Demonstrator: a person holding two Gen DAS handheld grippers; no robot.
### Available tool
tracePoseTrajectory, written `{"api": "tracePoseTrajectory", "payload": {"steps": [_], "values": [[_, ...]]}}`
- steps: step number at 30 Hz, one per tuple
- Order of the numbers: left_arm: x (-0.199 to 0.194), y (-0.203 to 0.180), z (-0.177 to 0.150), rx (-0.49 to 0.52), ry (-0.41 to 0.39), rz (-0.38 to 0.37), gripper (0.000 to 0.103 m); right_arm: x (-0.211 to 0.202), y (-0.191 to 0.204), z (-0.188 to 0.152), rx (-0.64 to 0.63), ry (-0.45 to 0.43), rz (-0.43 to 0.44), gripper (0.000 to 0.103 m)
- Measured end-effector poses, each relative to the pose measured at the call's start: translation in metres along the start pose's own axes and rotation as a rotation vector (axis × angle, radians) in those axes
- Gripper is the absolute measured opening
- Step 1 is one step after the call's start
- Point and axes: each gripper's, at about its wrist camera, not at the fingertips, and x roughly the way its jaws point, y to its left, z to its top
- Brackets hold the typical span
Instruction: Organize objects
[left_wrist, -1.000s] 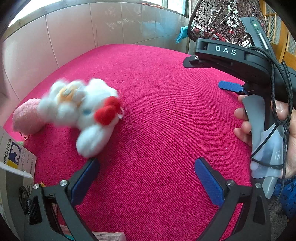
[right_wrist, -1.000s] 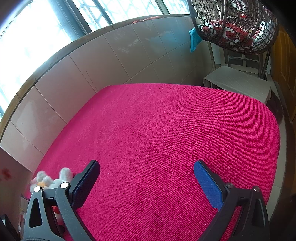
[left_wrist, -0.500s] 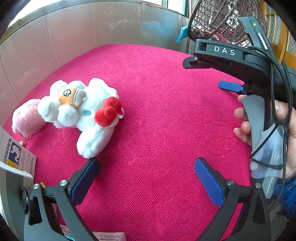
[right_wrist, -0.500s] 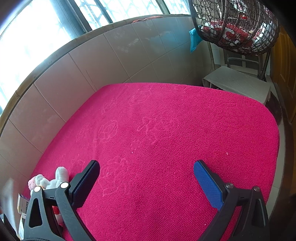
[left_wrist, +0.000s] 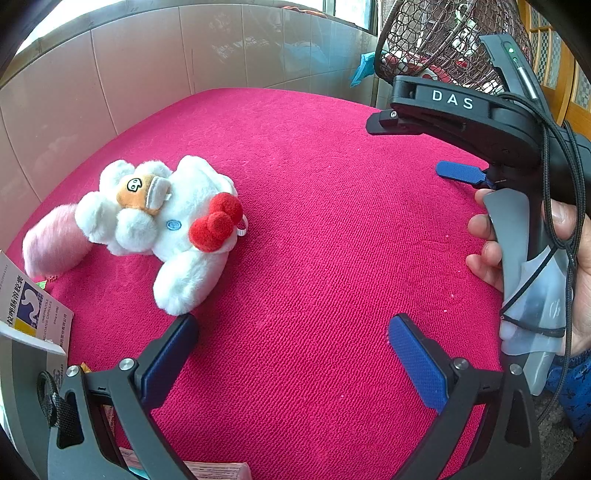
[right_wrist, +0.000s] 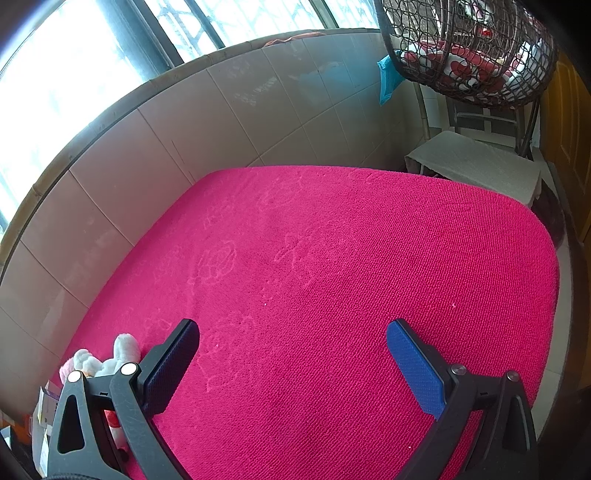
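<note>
A white plush toy (left_wrist: 177, 221) with a red bow and orange face lies on the pink-red mat (left_wrist: 314, 240), left of centre in the left wrist view, against a pink fluffy ball (left_wrist: 51, 240). My left gripper (left_wrist: 291, 343) is open and empty, its left finger just below the toy's leg. My right gripper (right_wrist: 293, 350) is open and empty over bare mat (right_wrist: 332, 258); the toy (right_wrist: 110, 362) peeks behind its left finger. The right gripper also shows in the left wrist view (left_wrist: 461, 173), held by a hand at the right.
A medicine box (left_wrist: 29, 314) stands at the mat's left edge, with small packets at the front edge (left_wrist: 218, 470). A tiled wall (right_wrist: 184, 147) runs behind the mat. A wire hanging chair (right_wrist: 469, 48) and a grey stool (right_wrist: 476, 162) stand at the far right.
The plush toy was blurred in motion a second ago and now lies still on the mat. Both grippers have stayed almost where they were.
</note>
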Motion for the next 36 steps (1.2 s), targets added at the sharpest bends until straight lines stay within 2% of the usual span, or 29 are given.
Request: {"api": "tracePoseTrajectory", "payload": {"steps": [11,28,36], "values": [[-0.0026,0.0008,-0.0009,0.007,0.002,0.009,0.103,0.0002,-0.0007,0.0003,-0.007,0.002,-0.008,0.103],[-0.0045,0.0019,-0.0014,0.006,0.001,0.012,0.103,-0.0016,-0.0068,0.0019,0.035,-0.010,0.046,0.103],[-0.0100,0.0071,-0.0054,0.008,0.001,0.011,0.103,-0.0019,-0.0086,0.0017,0.024,-0.002,0.029,0.103]]}}
